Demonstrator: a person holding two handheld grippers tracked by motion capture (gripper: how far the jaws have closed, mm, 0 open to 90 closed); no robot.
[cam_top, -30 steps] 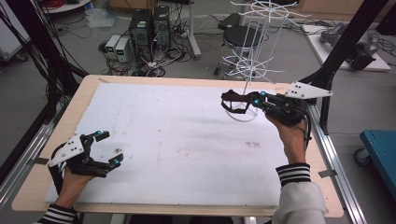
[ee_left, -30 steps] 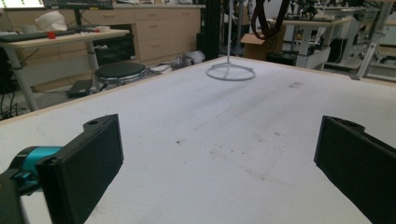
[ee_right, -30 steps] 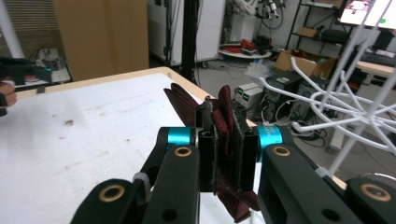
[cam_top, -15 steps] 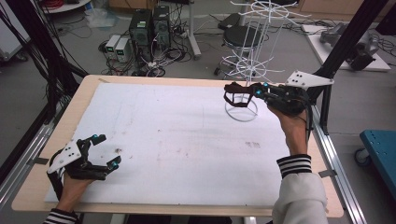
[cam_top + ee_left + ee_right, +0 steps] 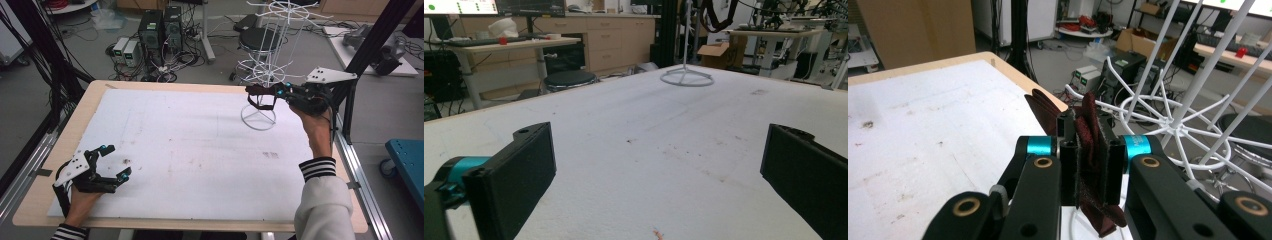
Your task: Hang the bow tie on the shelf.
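A dark red fabric band [image 5: 260,107] hangs as a loop from my right gripper [image 5: 251,90], which is shut on it beside the tall white wire rack [image 5: 272,55] at the table's far right. In the right gripper view both black pads clamp the folded band [image 5: 1091,165], and the rack's spokes [image 5: 1168,117] lie just right of the jaws. Near the front left corner my left gripper [image 5: 116,161] rests low over the white mat, open. In the left gripper view its jaws stand wide with bare mat between them, and the rack's base ring [image 5: 687,77] stands far off.
The white mat [image 5: 190,150] covers a wooden table [image 5: 95,97] framed by black posts and metal rails. On the floor behind are computer boxes [image 5: 160,30], cables and a stool [image 5: 260,37]. A blue cart [image 5: 407,162] stands at the right.
My right gripper has risen with the band and come closer to the wire rack's lower ring. The left gripper has stayed in place.
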